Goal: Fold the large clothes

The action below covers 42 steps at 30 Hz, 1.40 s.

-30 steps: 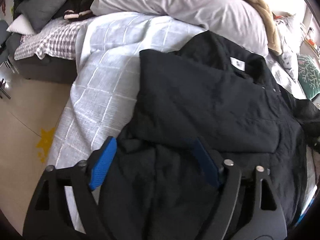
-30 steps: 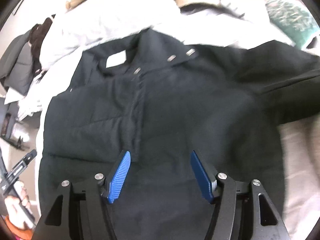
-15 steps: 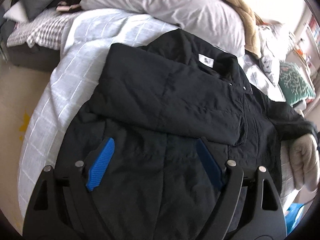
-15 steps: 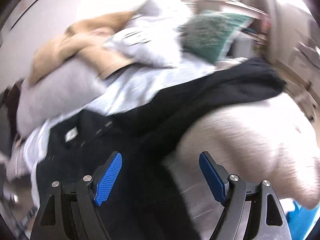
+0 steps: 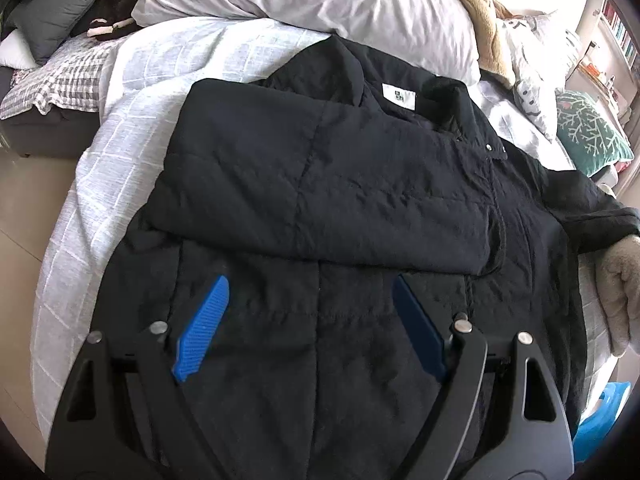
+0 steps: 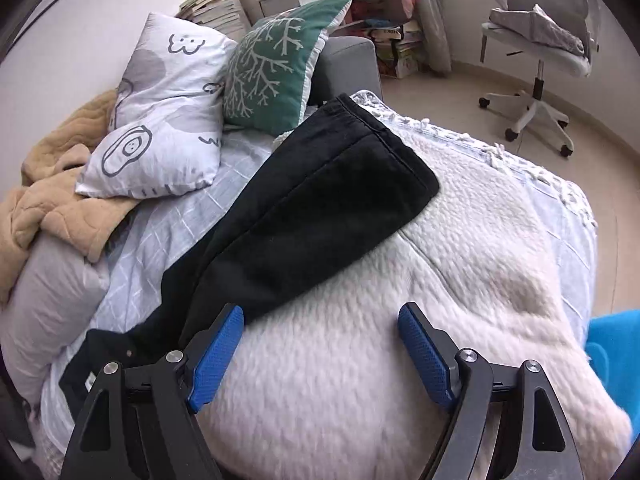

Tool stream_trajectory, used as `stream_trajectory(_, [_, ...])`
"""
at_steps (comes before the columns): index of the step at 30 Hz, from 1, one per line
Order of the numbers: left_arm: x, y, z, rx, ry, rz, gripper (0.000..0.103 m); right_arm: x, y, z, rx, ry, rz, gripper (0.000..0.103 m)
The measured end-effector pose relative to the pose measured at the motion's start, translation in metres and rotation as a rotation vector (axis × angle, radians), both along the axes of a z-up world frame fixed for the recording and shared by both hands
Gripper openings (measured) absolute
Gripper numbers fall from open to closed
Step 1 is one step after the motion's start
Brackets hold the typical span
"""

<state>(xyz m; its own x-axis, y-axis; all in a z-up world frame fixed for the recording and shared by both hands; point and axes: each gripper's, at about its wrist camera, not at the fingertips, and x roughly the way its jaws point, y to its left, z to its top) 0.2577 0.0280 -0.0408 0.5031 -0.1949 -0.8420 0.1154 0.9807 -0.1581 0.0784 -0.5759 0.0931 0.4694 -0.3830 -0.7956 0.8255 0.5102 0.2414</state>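
Observation:
A large black quilted jacket (image 5: pixel 340 200) lies flat on the bed, collar and white label (image 5: pixel 399 96) at the far side. Its left sleeve is folded across the chest. My left gripper (image 5: pixel 310 300) is open and empty just above the jacket's lower body. In the right wrist view the other sleeve (image 6: pixel 312 216) stretches out to the right over a white fleecy blanket (image 6: pixel 420 340). My right gripper (image 6: pixel 320 324) is open and empty above that blanket, near the sleeve's lower edge.
The bed has a pale checked sheet (image 5: pixel 120 128). A grey pillow (image 5: pixel 320 0), a tan blanket (image 6: pixel 48 200), a cartoon pillow (image 6: pixel 160 112) and a teal cushion (image 6: pixel 276 72) lie at its head. A white office chair (image 6: pixel 540 60) stands on the floor.
My right gripper has swung right, from over the jacket's body to the outstretched sleeve. My left gripper has shifted right, over the jacket's lower body. Both stay open.

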Motion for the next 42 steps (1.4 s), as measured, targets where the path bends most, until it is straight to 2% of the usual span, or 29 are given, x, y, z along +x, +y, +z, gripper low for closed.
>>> stream_trajectory(4, [0.003,0.0,-0.006,-0.005,0.013,0.006,0.084,0.004,-0.01,-0.003,-0.004,-0.044,-0.017,0.079])
stream_trajectory(6, [0.005,0.0,-0.009,-0.014,0.026,0.008,0.084,0.002,-0.011,-0.004,-0.007,-0.076,-0.023,0.063])
stream_trajectory(8, [0.006,0.0,-0.01,-0.022,0.034,0.008,0.084,0.003,-0.012,-0.004,0.0,-0.141,0.007,0.028])
stream_trajectory(10, [0.006,-0.002,-0.01,-0.028,0.037,0.003,0.084,0.005,-0.01,0.002,-0.024,-0.158,0.032,0.014])
stream_trajectory(11, [0.006,-0.004,-0.01,-0.028,0.037,-0.001,0.084,0.006,-0.006,0.006,-0.049,-0.155,0.042,0.01])
stream_trajectory(20, [0.001,-0.012,0.0,-0.022,0.012,-0.031,0.084,0.022,0.041,0.043,-0.183,-0.186,0.182,0.007])
stream_trajectory(25, [0.001,-0.009,0.004,-0.039,0.008,-0.028,0.084,0.045,0.096,0.066,-0.269,-0.177,0.316,0.007])
stream_trajectory(30, [0.002,-0.005,0.003,-0.052,0.025,-0.018,0.084,0.077,0.161,0.077,-0.335,-0.153,0.475,0.007])
stream_trajectory(35, [0.002,-0.003,-0.001,-0.047,0.044,-0.031,0.084,0.111,0.233,0.062,-0.372,-0.098,0.657,0.007])
stream_trajectory(42, [0.002,0.005,-0.001,-0.05,0.054,-0.015,0.084,0.15,0.325,0.008,-0.373,0.026,0.876,0.007])
